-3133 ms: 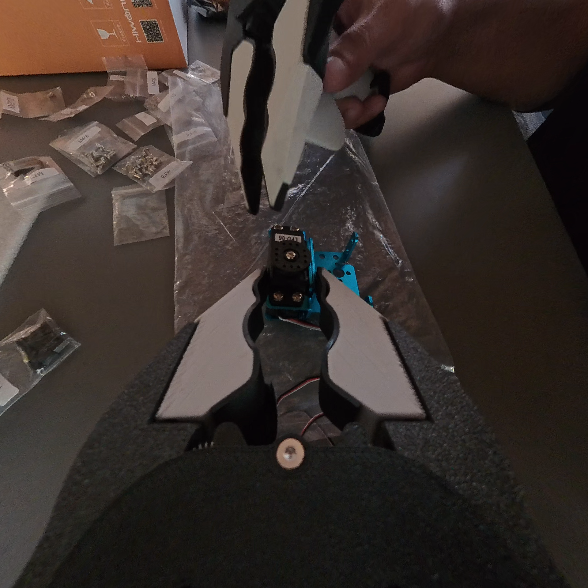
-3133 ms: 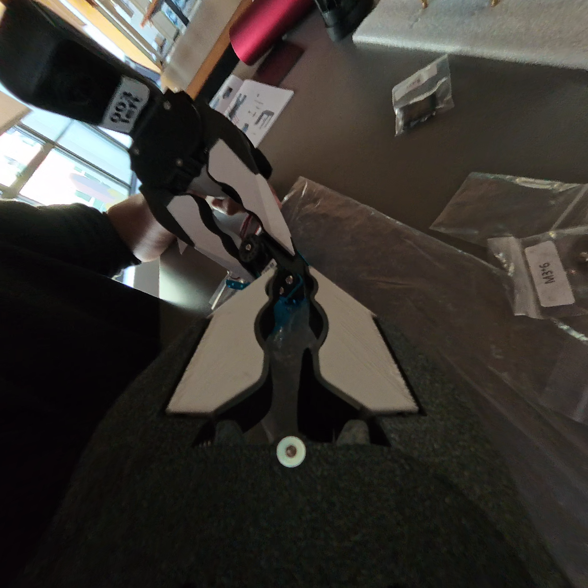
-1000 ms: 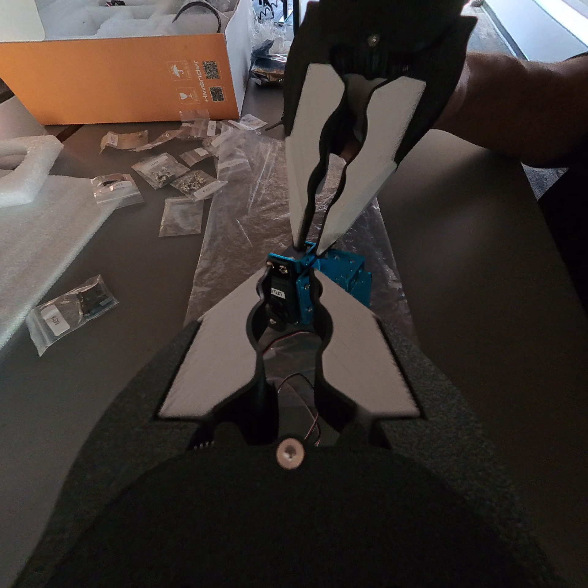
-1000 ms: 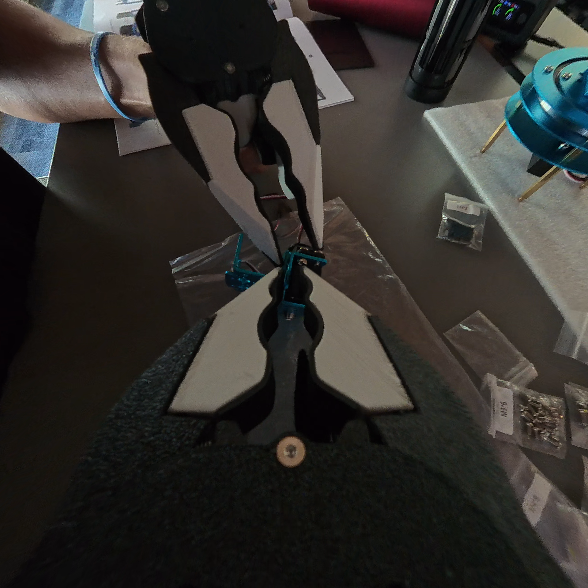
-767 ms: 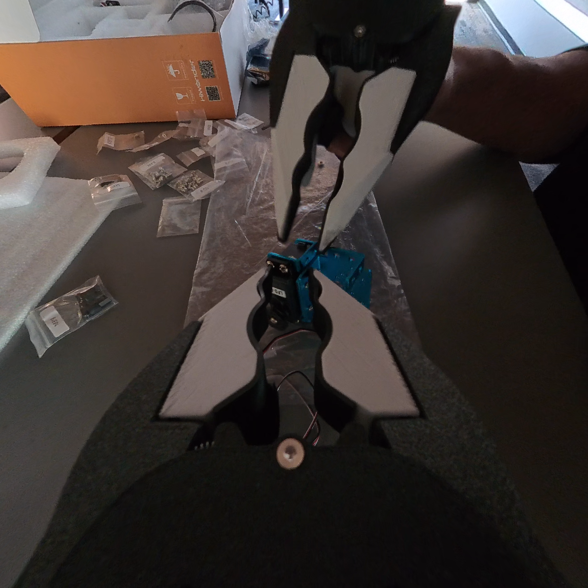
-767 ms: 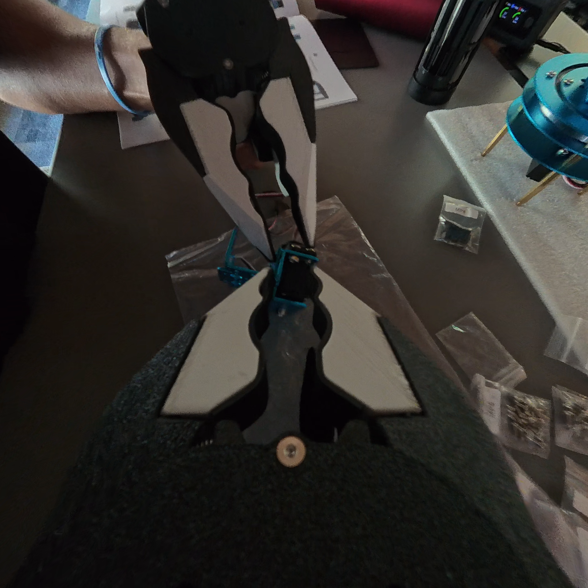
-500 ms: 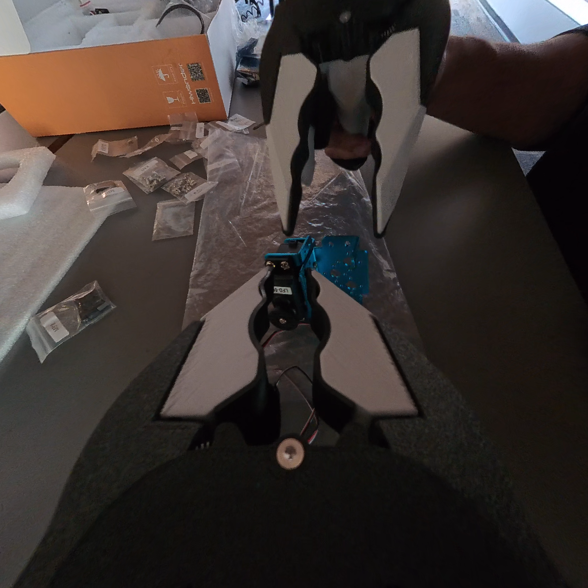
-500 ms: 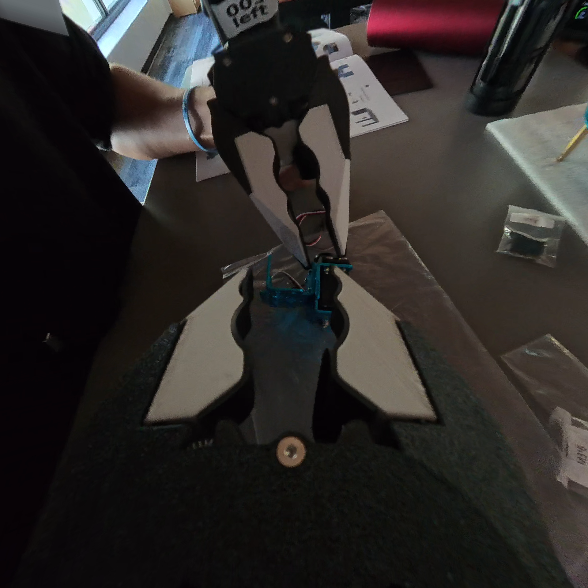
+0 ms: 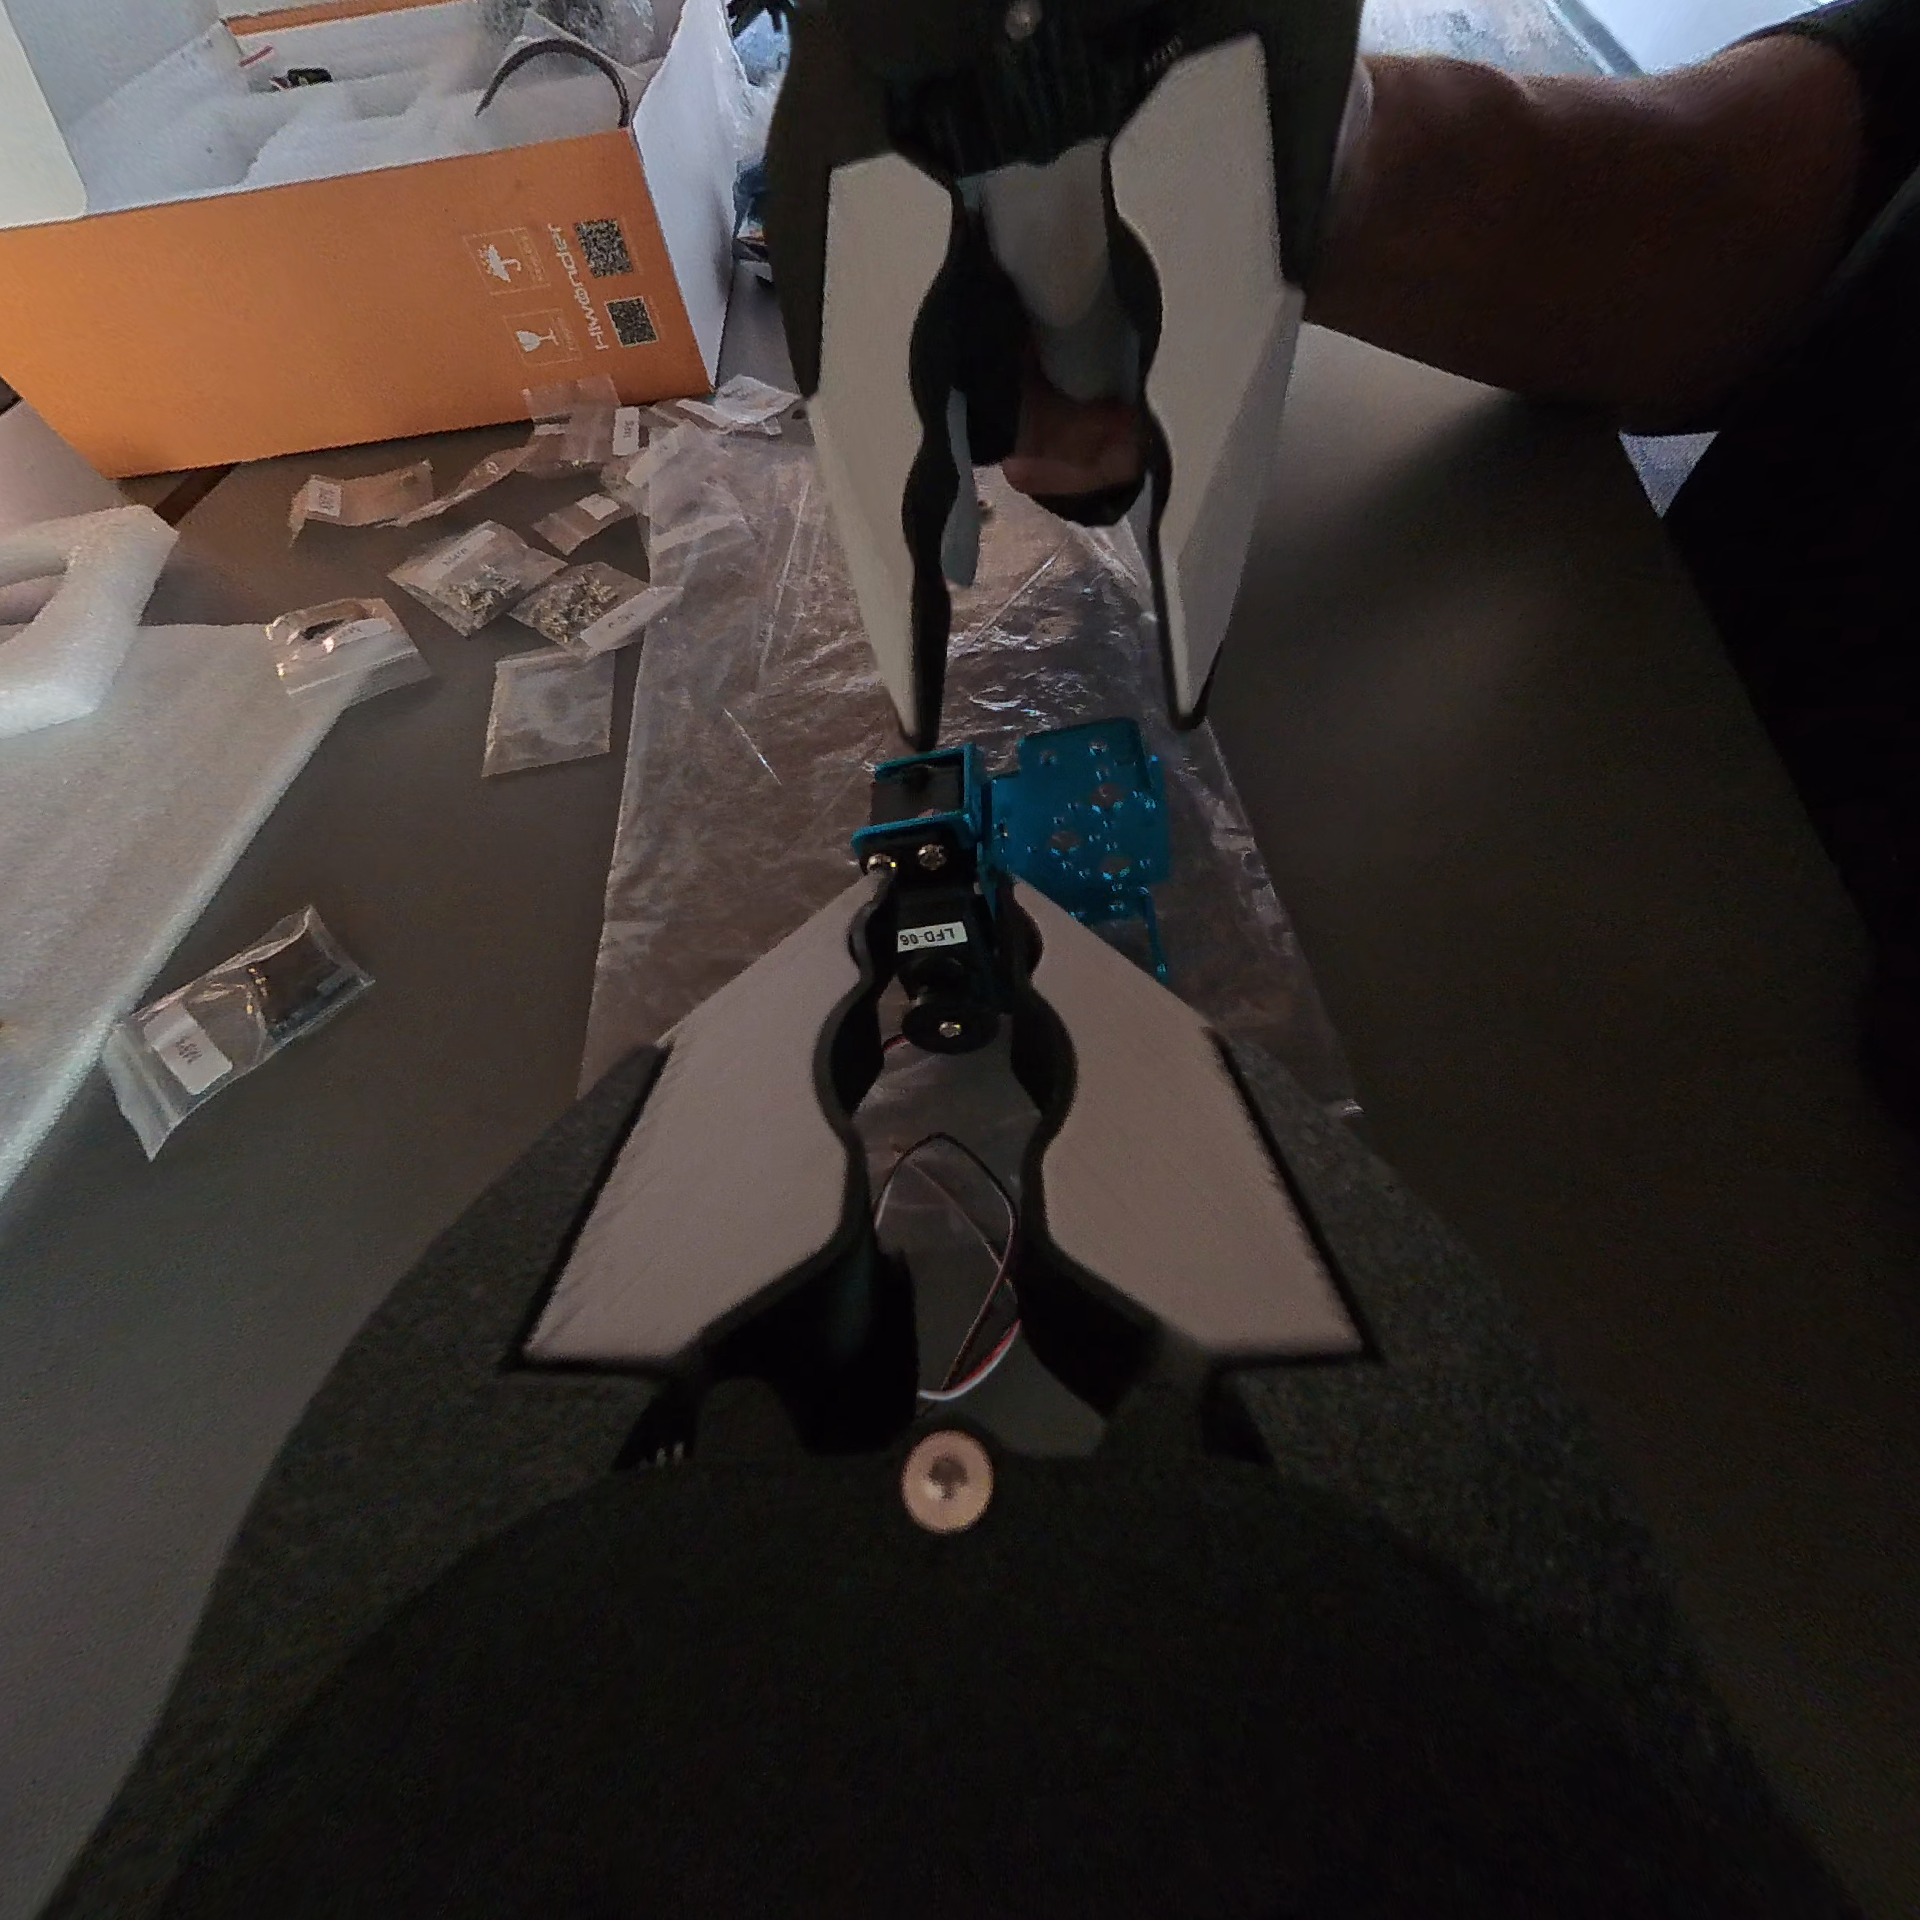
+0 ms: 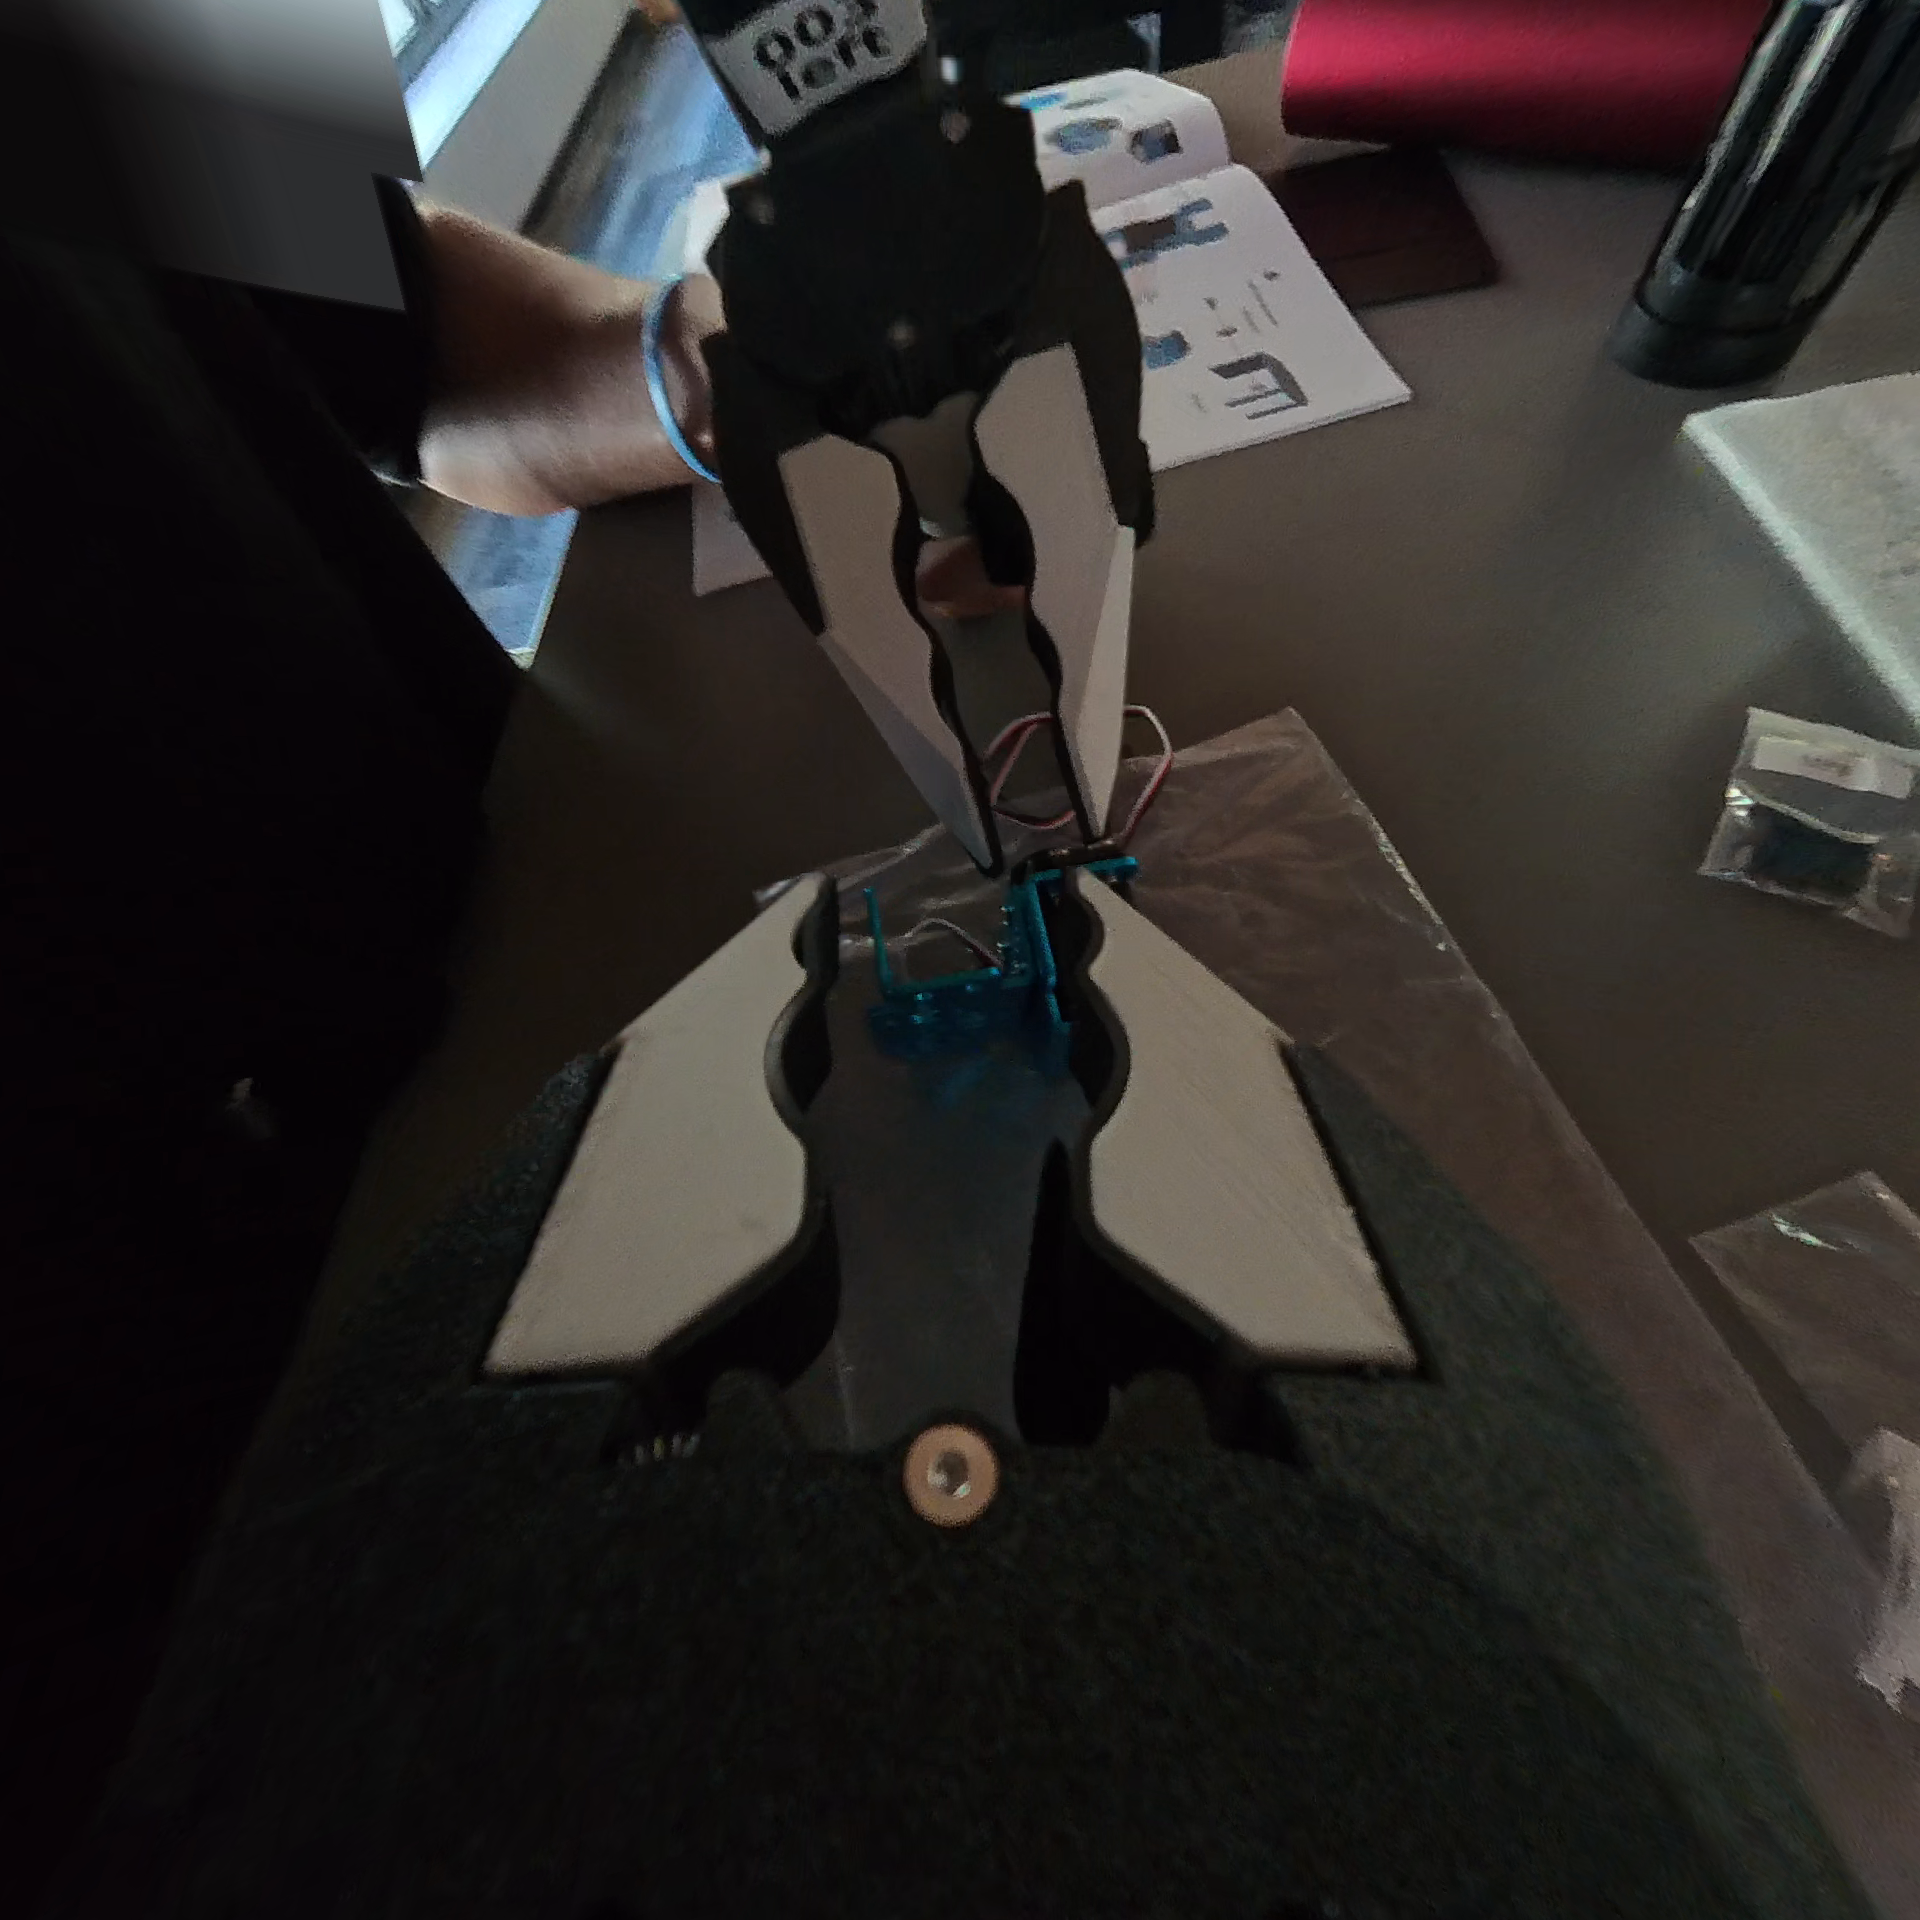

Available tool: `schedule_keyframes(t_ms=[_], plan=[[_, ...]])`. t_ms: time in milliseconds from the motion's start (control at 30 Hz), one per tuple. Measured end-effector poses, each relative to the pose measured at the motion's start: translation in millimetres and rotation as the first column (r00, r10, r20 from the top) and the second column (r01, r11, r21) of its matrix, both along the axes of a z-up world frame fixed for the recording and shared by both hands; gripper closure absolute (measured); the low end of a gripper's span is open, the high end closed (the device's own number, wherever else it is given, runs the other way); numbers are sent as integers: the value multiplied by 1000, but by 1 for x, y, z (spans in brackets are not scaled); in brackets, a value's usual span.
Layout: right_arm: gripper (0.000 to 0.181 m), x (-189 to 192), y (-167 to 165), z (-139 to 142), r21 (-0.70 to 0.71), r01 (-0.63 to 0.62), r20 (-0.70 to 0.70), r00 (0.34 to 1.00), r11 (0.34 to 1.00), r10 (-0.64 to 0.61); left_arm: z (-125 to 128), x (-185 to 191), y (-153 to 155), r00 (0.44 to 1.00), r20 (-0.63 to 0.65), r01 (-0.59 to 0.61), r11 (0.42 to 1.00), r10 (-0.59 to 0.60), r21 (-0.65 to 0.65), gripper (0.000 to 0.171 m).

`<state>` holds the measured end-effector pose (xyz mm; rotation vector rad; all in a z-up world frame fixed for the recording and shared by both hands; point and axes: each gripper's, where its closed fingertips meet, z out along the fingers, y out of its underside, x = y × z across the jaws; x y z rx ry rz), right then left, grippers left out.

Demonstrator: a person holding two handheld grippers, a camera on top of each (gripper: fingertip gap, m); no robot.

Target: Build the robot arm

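Note:
A black servo [image 9: 935, 951] fixed in a blue metal bracket [image 9: 1081, 831] sits over a clear plastic sheet [image 9: 727, 748] on the dark table. My left gripper [image 9: 940, 904] is shut on the servo body, whose red and white wires trail back between the fingers. My right gripper [image 9: 1055, 727] hangs open just above and behind the bracket. In the right wrist view my right gripper [image 10: 954, 883] is open with the blue bracket [image 10: 956, 997] between its fingers, and the left gripper [image 10: 1039, 852] comes down from above onto the servo [image 10: 1075, 862].
An open orange box [image 9: 312, 291], several small bags of screws [image 9: 520, 592] and white foam [image 9: 104, 790] lie at the left. An open booklet [image 10: 1226, 312], a black bottle [image 10: 1766, 208] and a bagged part [image 10: 1818, 821] lie at the far and right side. A person's forearms hold both grippers. The tips of both grippers are at nearly the same place. Both grippers' tips are roughly 30 centimetres from the black bottle [image 10: 1766, 208].
My right gripper was shut on the blue bracket; it has opened, let go and drawn back slightly. My left gripper keeps hold of the servo, which has turned a little.

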<state>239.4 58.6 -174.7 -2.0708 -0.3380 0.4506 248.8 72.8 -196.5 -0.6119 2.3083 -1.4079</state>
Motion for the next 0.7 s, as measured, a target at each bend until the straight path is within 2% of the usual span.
schedule_keyframes(t_ms=[100, 233, 367, 700], plan=[[134, 2, -4, 2, -21, -37, -14, 999, 999, 37, 0, -1, 0, 1000, 3, 3, 1000, -3, 3, 153], [134, 0, -6, -9, -63, -122, 39, 991, 991, 125, 0, -3, 0, 1000, 6, 11, 1000, -11, 10, 152], [133, 1, 0, -20, -108, -152, 45, 986, 982, 158, 0, -3, 0, 1000, 3, 14, 1000, -14, 6, 152], [136, 4, 1, -11, -84, -156, 15, 987, 984, 157, -3, -3, 1, 1000, -9, 13, 1000, -13, 17, 153]])
